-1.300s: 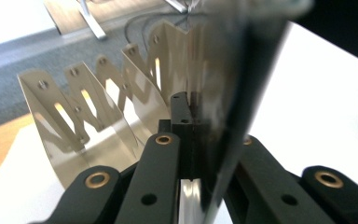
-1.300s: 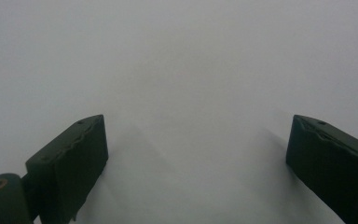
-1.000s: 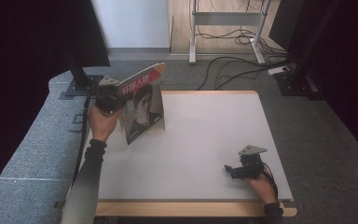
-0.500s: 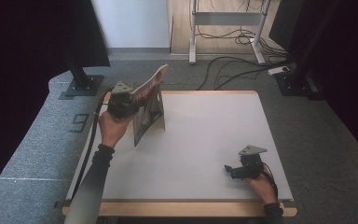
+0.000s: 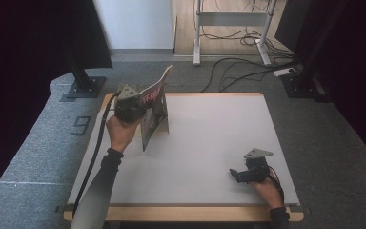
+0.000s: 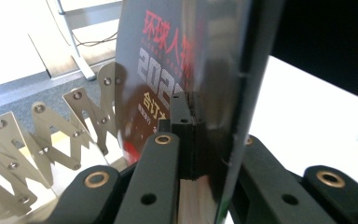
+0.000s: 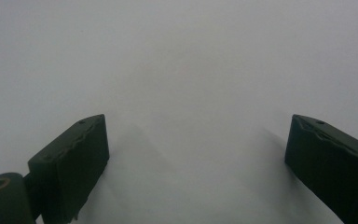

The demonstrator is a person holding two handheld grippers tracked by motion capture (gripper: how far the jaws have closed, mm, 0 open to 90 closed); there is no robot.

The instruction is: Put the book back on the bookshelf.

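A magazine (image 5: 153, 110) with a dark cover and red lettering stands nearly on edge at the table's far left, its lower edge on the white tabletop (image 5: 209, 143). My left gripper (image 5: 140, 107) is shut on the magazine's cover (image 6: 168, 70), which fills the space between the black jaws in the left gripper view. At the near right my right gripper (image 5: 235, 173) rests on the table. Its jaws stand wide apart with only white surface between its fingers (image 7: 70, 163).
A metal stand (image 5: 231, 21) and loose cables (image 5: 233, 67) lie on the floor beyond the table. A dark post on a base (image 5: 83, 83) stands off the table's far left corner. A folding metal bracket (image 6: 42, 135) sits to the left of the magazine.
My left gripper has carried the magazine to the right and turned it, so the cover now faces more edge-on. The right gripper has stayed put.
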